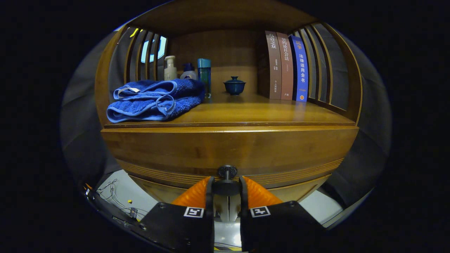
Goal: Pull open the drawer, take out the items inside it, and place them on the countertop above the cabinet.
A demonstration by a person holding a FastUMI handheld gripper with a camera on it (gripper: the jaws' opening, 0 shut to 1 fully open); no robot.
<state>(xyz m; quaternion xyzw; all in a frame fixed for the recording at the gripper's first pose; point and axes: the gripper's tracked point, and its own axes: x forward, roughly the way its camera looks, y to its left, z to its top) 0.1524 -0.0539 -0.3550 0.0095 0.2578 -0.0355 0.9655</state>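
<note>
I see my claw (pixel 227 184) narrowed on the drawer's dark knob (pixel 227 172), its 2 fingers (pixel 197 193) flanking it, below the countertop (pixel 260 112).

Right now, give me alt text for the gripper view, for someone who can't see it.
The claw is closed on the knob of a wooden drawer, which looks barely open. On the countertop above sit a folded blue towel, bottles, a lidded cup and three books.

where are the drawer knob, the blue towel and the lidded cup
drawer knob (pixel 227 171), gripper view, its round dark head between the tool's fingers
blue towel (pixel 154 100), gripper view, middle of the folded stack
lidded cup (pixel 234 85), gripper view, its bowl
</note>
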